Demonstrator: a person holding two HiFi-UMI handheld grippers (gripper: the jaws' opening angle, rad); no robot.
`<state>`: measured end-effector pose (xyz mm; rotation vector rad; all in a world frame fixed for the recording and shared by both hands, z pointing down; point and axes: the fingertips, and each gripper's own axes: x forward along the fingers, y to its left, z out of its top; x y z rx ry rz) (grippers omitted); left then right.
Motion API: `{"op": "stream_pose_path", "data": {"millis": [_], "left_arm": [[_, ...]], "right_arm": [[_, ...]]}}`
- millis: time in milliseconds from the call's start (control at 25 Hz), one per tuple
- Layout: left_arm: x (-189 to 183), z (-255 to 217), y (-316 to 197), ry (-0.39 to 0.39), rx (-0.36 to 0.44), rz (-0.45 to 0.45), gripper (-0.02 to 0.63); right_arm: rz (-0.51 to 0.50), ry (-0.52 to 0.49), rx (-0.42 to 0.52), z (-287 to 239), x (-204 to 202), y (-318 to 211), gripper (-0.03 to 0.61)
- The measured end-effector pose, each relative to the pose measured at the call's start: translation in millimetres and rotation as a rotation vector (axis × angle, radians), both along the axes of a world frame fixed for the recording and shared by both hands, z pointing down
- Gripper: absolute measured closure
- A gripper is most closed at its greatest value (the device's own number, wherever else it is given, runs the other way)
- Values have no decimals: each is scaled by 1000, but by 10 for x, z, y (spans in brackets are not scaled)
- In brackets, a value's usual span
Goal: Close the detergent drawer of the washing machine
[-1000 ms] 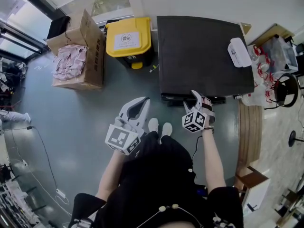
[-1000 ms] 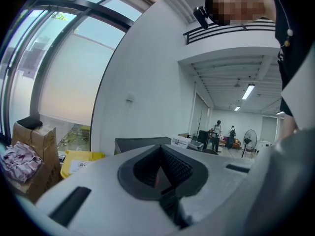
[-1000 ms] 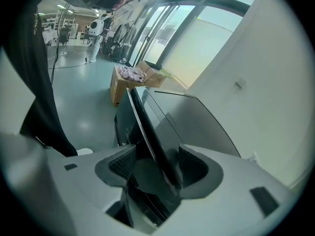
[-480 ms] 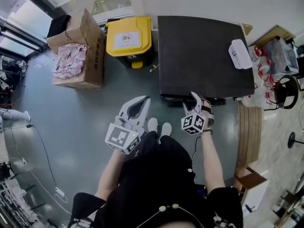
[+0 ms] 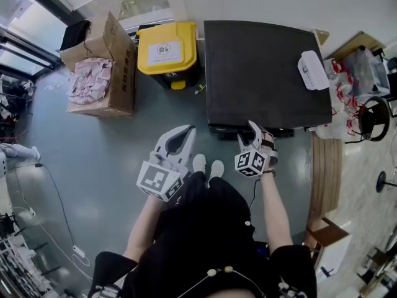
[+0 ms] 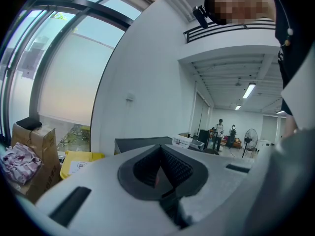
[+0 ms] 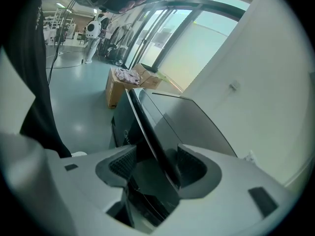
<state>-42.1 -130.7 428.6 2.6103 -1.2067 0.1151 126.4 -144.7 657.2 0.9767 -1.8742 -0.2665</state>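
The washing machine [image 5: 267, 73] is a dark box seen from above, and its front edge faces me. A thin dark strip, the detergent drawer [image 5: 224, 131], shows just beyond that edge at the left; how far out it stands I cannot tell. My right gripper [image 5: 253, 129] is at this front edge, right of the strip. In the right gripper view the right gripper [image 7: 157, 168] has its pads apart, with the machine's top front edge [image 7: 147, 127] running between them. My left gripper [image 5: 180, 138] hangs in the air left of the machine, and the left gripper [image 6: 160, 173] has its jaws together and empty.
A yellow bin [image 5: 167, 48] stands left of the machine, and an open cardboard box [image 5: 102, 67] with pink cloth lies further left. A white flat object [image 5: 312, 70] rests on the machine's right top corner. A wooden bench [image 5: 325, 172] is at the right. My shoes [image 5: 208, 164] stand before the machine.
The right gripper has drawn back very slightly toward me along the machine's front edge. The left gripper has stayed where it was.
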Motion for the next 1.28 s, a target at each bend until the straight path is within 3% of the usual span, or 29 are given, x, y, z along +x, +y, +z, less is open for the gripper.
{"op": "stream_pose_path", "data": {"millis": [480,600,1280], "left_arm": [[44,16,-32,-2,-2,5,612],[60,24,-33,-2,-4,9,612],[38,4,-45,1,-4,-4,612]], "right_arm": [[68,-3,39,-7,-9,-39,321],[108,-14,65,-42,6,-79,353],[103,-56,39,-60,11,-76,354]]}}
